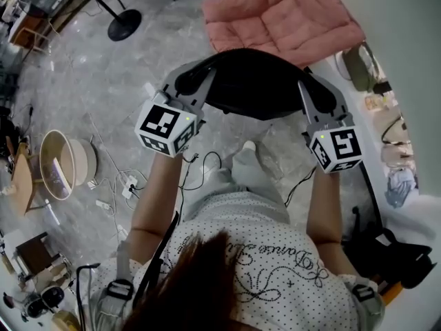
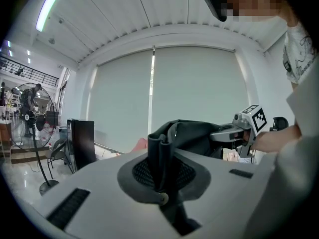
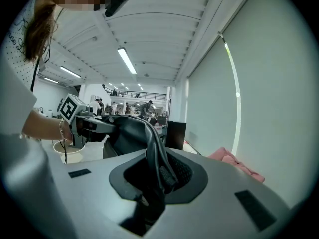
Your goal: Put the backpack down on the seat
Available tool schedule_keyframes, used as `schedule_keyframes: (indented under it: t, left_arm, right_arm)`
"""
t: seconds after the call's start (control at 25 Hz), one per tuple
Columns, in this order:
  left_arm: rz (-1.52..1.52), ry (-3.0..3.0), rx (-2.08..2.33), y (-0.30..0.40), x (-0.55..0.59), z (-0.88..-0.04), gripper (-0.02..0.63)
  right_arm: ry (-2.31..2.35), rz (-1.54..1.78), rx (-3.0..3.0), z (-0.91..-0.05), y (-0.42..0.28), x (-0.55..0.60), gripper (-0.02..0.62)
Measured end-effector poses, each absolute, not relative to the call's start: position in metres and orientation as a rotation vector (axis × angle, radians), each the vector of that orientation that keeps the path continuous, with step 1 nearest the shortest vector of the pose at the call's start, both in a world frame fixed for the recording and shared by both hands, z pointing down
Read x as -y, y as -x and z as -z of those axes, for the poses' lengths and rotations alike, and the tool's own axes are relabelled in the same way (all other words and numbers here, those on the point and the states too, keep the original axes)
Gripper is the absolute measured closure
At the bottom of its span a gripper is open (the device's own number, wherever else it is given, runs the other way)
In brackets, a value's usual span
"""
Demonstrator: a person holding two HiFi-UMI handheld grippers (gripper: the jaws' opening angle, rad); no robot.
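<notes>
A: Surroundings first?

B: A pink seat cushion (image 1: 282, 19) lies on the floor ahead of both jaw pairs. It sits past the black backpack (image 1: 251, 85) and is not touching it. There's a fan stand base (image 1: 124, 25) far out to the left of the left jaws. A round basin (image 1: 58, 164) sits behind and left of them, and cables (image 1: 200, 171) and a power strip (image 1: 127, 185) lie on the floor below and behind. The person's foot (image 1: 248, 164) is under the gap between the grippers.

A: What's in the way?

B: The backpack itself. It hangs in the air between the two jaw pairs, covering the near edge of the cushion.

A: Left gripper (image 1: 196, 81)?

B: The jaws are nearly together, pinched on a black strap (image 2: 160, 156). The strap stands up out of them, with the bag body just ahead. The right gripper (image 2: 244, 128) shows across the bag.

A: And the right one?

B: It's much the same. The jaws are clamped on a black webbing strap (image 3: 158, 158) with only a thin gap left. The strap runs forward and left from the jaws into the backpack.
</notes>
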State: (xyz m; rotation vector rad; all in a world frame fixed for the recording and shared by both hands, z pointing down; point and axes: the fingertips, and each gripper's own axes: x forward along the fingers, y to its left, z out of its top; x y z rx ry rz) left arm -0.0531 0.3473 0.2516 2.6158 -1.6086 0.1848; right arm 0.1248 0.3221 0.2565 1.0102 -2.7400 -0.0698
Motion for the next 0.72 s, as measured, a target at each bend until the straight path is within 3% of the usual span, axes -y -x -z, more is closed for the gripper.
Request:
schedule_keyframes:
  t: [0.72]
  left_arm:
    - [-0.174,-2.539,1.75,0.048,-0.236,-0.239,0.584]
  right_arm:
    - [-0.887,0.091,2.804,-0.244,-0.128,-0.197,0.532]
